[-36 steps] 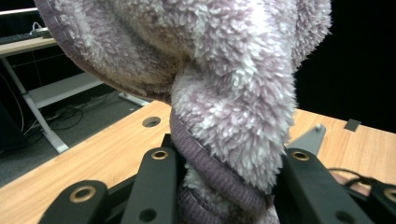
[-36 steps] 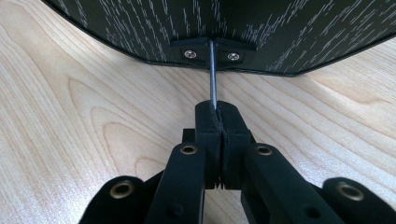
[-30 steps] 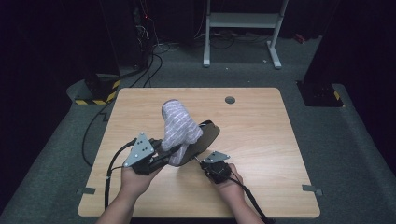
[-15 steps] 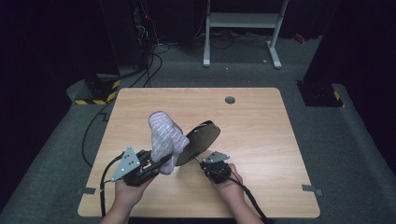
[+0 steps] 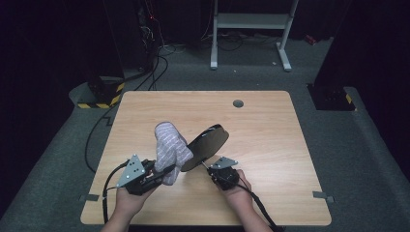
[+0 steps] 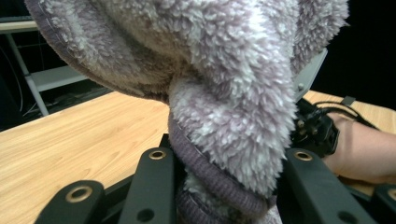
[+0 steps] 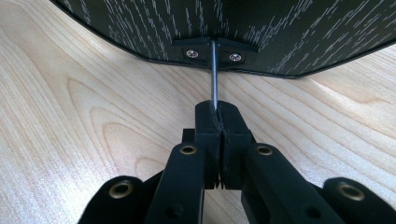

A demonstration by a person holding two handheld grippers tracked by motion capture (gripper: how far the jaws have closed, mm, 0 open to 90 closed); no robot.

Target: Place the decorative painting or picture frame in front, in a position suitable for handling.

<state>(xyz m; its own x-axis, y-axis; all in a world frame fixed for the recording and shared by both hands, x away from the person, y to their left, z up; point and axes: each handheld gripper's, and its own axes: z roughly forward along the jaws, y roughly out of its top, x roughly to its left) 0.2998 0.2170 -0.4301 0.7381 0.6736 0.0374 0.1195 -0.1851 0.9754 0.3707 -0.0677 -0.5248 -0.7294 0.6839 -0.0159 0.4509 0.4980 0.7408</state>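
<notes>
A fluffy lilac mitt stands up over the near left part of the wooden table. My left gripper is shut on its ribbed cuff. In the left gripper view the mitt bulges over my left gripper, whose jaws press on the cuff from both sides. A black round pan is tilted on edge next to the mitt, touching it or nearly so. My right gripper is shut on its thin metal stem. In the right gripper view my right gripper pinches the stem below the speckled pan.
A round cable hole sits in the table near its far edge. Behind the table stands a white metal frame. Cables and a black box with yellow-black tape lie on the floor at the far left.
My left gripper has come down and toward the near left edge, carrying the mitt lower beside the pan. The right gripper and the pan have stayed in place.
</notes>
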